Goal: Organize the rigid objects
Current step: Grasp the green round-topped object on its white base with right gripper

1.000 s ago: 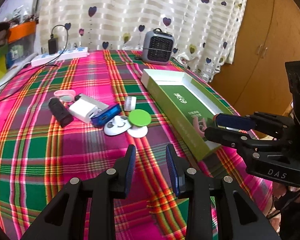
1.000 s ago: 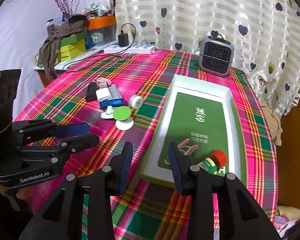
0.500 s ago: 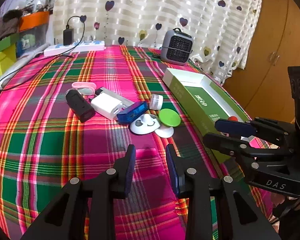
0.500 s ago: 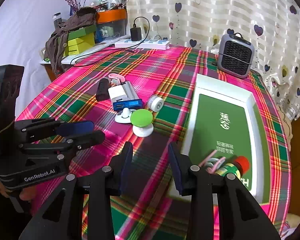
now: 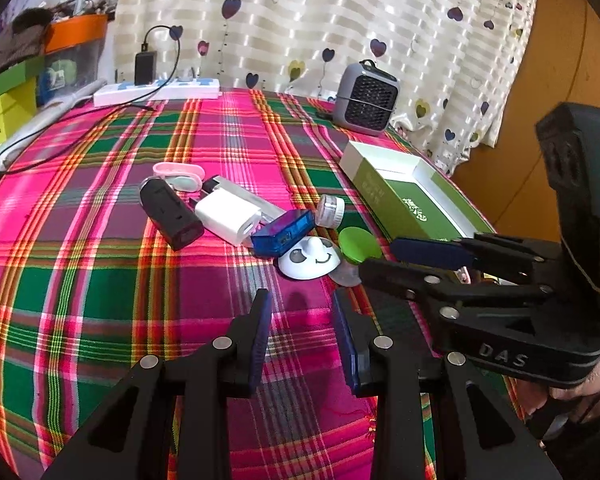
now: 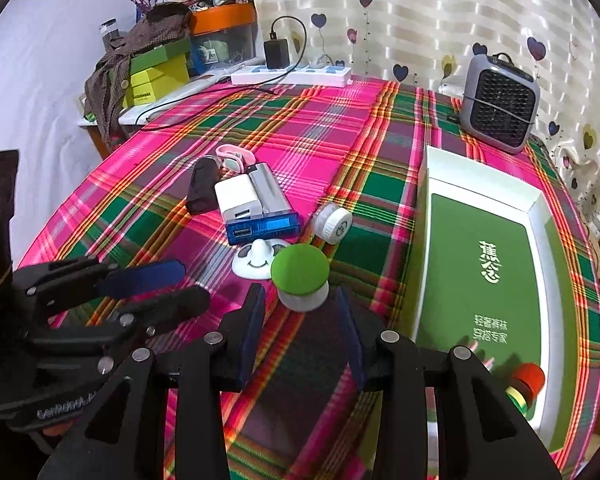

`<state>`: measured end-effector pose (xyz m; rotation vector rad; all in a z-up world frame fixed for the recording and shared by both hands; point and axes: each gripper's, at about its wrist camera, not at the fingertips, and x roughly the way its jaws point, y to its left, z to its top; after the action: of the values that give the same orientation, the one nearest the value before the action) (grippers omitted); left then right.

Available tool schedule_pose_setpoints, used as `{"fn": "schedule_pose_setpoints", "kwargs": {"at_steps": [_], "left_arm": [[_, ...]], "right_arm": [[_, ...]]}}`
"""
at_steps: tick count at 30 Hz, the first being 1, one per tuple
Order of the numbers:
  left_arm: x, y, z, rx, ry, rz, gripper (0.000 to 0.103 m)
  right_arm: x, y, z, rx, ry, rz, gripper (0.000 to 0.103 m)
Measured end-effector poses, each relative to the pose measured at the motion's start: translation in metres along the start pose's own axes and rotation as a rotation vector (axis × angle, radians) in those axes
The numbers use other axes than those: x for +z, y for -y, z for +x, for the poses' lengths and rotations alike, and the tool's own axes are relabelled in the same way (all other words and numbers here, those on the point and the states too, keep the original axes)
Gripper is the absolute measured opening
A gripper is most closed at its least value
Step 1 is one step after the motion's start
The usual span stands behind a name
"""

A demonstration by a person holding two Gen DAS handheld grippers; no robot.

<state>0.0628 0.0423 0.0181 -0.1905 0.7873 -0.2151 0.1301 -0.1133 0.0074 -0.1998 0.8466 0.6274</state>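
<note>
The desk (image 6: pixel 340 128) is carrying a green box (image 6: pixel 428 216) at right, small clutter at centre. Right tool (image 6: pixel 300 312) is reaching for the green-capped piece (image 6: pixel 299 270), jaws released and empty (cap just beyond the tips): should straddle it squarely. Left tool (image 5: pixel 298 322) is hanging released, tilted downward, over bare cloth.

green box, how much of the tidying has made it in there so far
Done: only a red-capped bottle lies in the green box. In hand: nothing; the right tongs stand open just short of the green-topped knob, and the left tongs are open over bare cloth. Left: the black case, white charger, blue module, smiley hook and small jar.
</note>
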Motion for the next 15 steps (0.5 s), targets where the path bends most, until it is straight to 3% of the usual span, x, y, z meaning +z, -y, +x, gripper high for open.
{"fn": "schedule_pose_setpoints", "kwargs": {"at_steps": [15], "left_arm": [[0.002, -0.001, 0.002, -0.008, -0.003, -0.006, 0.03]], "right_arm": [[0.013, 0.004, 0.022, 0.02, -0.032, 0.036, 0.038]]}}
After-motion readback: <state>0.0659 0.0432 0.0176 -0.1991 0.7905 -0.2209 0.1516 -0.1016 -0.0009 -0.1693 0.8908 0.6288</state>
